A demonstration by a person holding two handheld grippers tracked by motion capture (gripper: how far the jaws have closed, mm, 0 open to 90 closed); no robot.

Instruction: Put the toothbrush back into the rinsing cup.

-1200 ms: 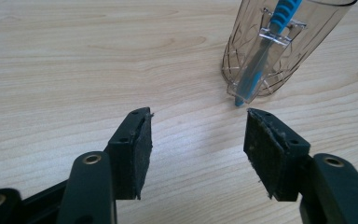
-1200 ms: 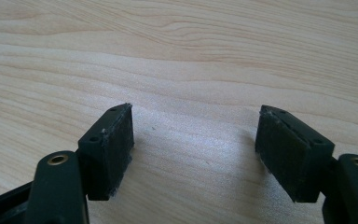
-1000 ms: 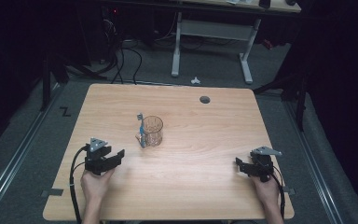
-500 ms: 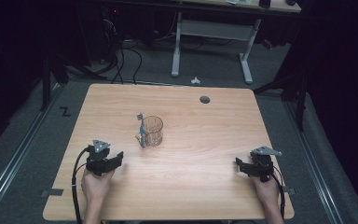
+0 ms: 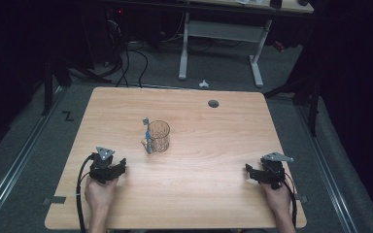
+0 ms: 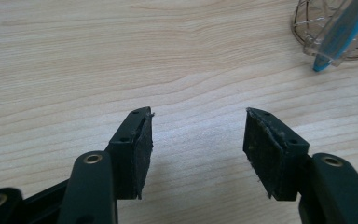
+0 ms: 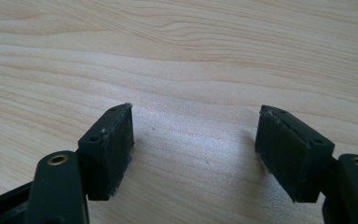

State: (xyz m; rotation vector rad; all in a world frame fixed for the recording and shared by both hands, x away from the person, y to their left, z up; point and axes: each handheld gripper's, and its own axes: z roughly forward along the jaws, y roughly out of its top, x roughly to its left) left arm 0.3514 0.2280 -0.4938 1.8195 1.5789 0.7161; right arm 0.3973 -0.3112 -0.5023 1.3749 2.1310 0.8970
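So the biggest thing here is the wooden table (image 5: 209, 194), light woodgrain, with a small dark round hole (image 5: 213, 103) near its far edge. Behind it on the grey floor there's a white-legged desk frame (image 5: 221, 43) and a tangle of cables (image 5: 126, 63) off to the far left.

Roughly mid-table, a bit left of centre, sits a wire mesh cup (image 5: 159, 136), standing upright. A blue pen (image 5: 147, 136) in a clear sleeve leans against the cup's left side, tip down on the wood. In the left gripper view the same cup (image 6: 326, 28) and pen (image 6: 340, 37) show up in the top right corner, well ahead of the jaws and off to the side.

The left gripper (image 5: 119, 167) rests low at the near left part of the table, held in the person's left hand (image 5: 98, 191), pointing roughly toward the cup but well apart from it. Its jaws are spread wide with only bare wood between the pads (image 6: 140, 154), holding nothing.

The right gripper (image 5: 250, 172) is over at the near right, in the right hand (image 5: 277, 194), far from the cup. Same deal there, jaws wide apart, pads (image 7: 116, 149) gripping nothing, just table underneath.
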